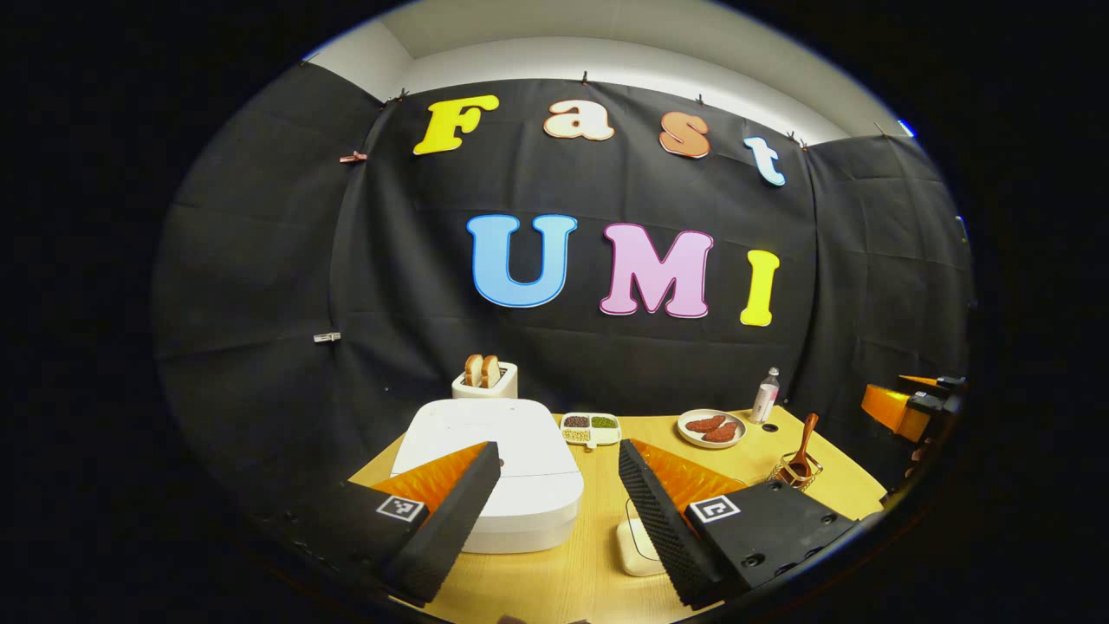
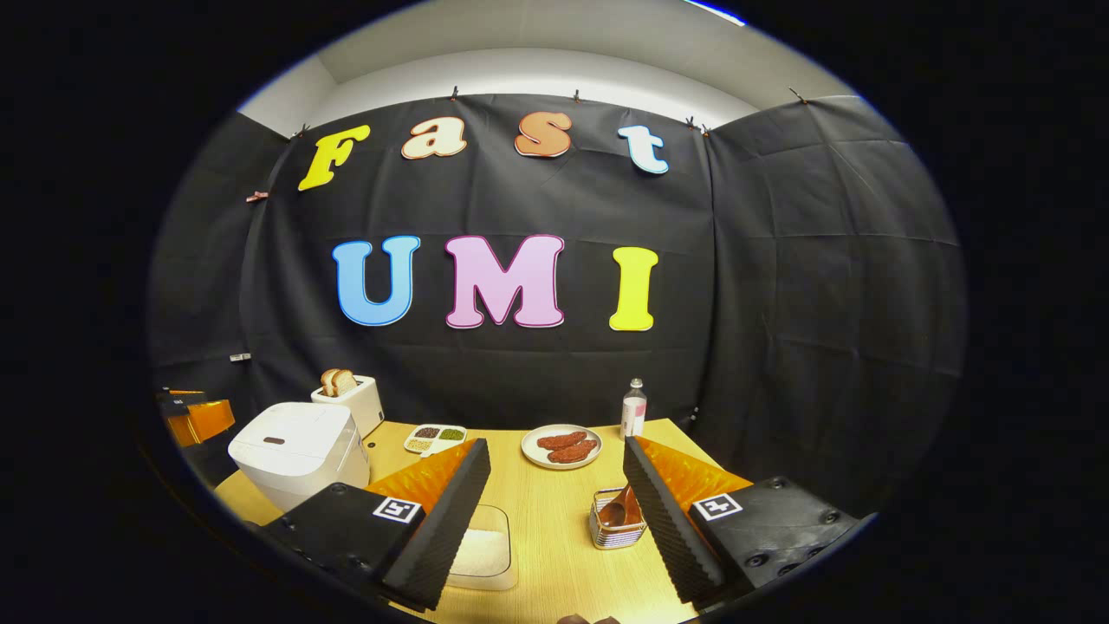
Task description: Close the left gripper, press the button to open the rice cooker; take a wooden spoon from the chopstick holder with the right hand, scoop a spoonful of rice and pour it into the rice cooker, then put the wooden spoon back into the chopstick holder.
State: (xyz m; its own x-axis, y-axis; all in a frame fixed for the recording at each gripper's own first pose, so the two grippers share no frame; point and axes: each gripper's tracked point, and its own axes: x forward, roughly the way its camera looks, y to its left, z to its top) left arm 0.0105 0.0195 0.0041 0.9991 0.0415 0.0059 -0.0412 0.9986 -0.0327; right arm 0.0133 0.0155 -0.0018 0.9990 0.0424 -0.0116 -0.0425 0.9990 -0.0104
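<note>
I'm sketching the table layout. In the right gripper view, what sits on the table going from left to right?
Rice cooker → toaster → divided dish of grains → plate of sausages → bottle. The rice container and spoon holder sit nearer, partly behind the fingers, so I left them out.

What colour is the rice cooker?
White: the rice cooker has a white body and lid, seen best in the right gripper view.

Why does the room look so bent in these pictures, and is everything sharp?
Left gripper view: the lens bulges the scene, so the table edge curves; the rice cooker stays sharp. Right gripper view: the same bulge, even light, faint shine on the cooker lid, and the bottle is crisp.
</note>
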